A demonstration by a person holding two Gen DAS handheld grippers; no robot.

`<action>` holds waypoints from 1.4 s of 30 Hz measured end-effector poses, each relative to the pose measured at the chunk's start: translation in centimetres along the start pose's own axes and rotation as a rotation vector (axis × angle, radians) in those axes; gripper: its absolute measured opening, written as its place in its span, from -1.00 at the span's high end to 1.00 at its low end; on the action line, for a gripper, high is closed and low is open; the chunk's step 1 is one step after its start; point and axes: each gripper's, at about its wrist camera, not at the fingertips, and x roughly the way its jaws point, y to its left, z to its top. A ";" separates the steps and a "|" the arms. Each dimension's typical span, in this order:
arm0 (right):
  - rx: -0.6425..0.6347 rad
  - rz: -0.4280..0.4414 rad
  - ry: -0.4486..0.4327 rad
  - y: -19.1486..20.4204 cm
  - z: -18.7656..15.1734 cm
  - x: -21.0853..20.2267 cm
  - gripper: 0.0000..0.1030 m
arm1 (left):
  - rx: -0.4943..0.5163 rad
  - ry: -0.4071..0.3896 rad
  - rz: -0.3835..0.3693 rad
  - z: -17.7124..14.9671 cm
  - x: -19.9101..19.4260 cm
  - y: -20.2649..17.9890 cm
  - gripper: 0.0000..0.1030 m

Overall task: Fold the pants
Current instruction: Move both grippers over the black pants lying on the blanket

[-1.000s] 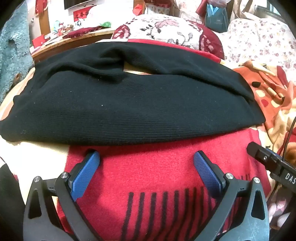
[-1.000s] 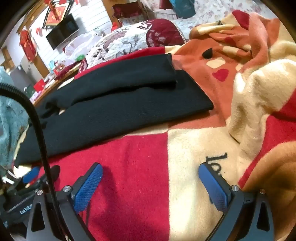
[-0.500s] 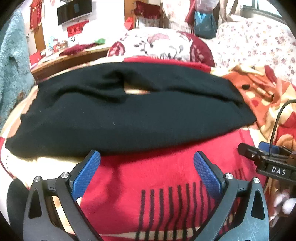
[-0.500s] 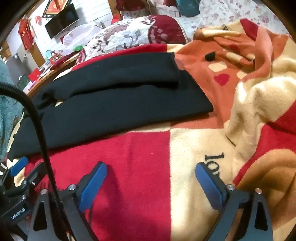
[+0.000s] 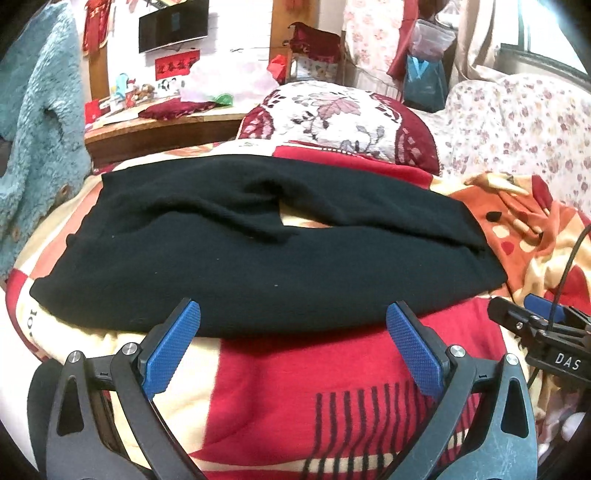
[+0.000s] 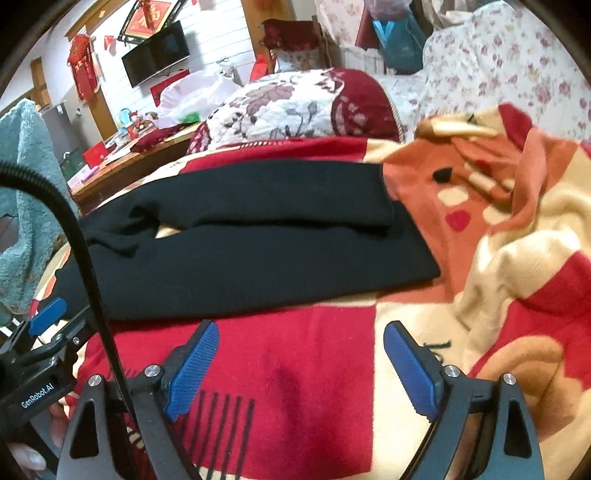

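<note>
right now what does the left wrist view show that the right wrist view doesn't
Only the left wrist view shows the pants' left end and the open left hand-held gripper at their near edge. Only the right wrist view shows the crumpled blanket folds at the right and the open right hand-held gripper, short of the pants. Both show the black pants lying on the blanket and the floral pillow behind.

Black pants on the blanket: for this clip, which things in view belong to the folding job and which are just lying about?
Part of the job:
- black pants, lying flat, both legs side by side
- left gripper, open, empty
- right gripper, open, empty
- red and cream blanket, the surface under the pants

Lying about:
- floral pillow
- teal fleece garment
- wall TV
- wooden desk
</note>
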 end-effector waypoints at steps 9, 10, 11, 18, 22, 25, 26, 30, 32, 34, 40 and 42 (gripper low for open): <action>-0.008 0.018 0.013 0.0 0.6 -0.2 -0.75 | -0.037 -0.001 0.024 0.5 -0.7 1.7 -0.97; -0.003 0.019 0.014 0.0 0.7 -0.2 -0.75 | -0.040 -0.001 0.027 0.5 -0.8 2.0 -0.98; 0.002 0.019 0.015 0.0 0.7 -0.3 -0.75 | -0.044 -0.001 0.029 0.6 -0.9 2.2 -0.97; 0.046 0.035 0.038 -0.4 1.0 0.4 -0.75 | -0.119 0.016 0.078 0.8 -1.5 5.4 -0.97; 0.055 0.048 0.061 -0.2 1.1 1.0 -0.75 | -0.185 0.034 0.108 0.9 -1.7 7.8 -0.97; 0.061 0.059 0.073 0.0 1.3 1.4 -0.75 | -0.243 0.044 0.126 1.0 -1.7 9.5 -0.97; 0.058 0.062 0.078 0.1 1.3 1.6 -0.75 | -0.253 0.049 0.131 1.0 -1.6 10.0 -0.97; 0.058 0.081 0.105 0.5 1.4 2.2 -0.75 | -0.302 0.070 0.167 1.0 -1.5 12.0 -0.97; 0.055 0.085 0.110 0.6 1.3 2.5 -0.75 | -0.325 0.076 0.176 1.0 -1.5 12.8 -0.97; 0.053 0.087 0.116 0.7 1.3 2.6 -0.75 | -0.351 0.082 0.183 1.0 -1.5 13.6 -0.97; 0.071 0.092 0.137 0.4 1.3 3.1 -0.75 | -0.374 0.110 0.179 0.7 -1.0 14.5 -0.97; 0.075 0.090 0.144 0.3 1.2 3.1 -0.75 | -0.374 0.124 0.170 0.7 -0.8 14.7 -0.97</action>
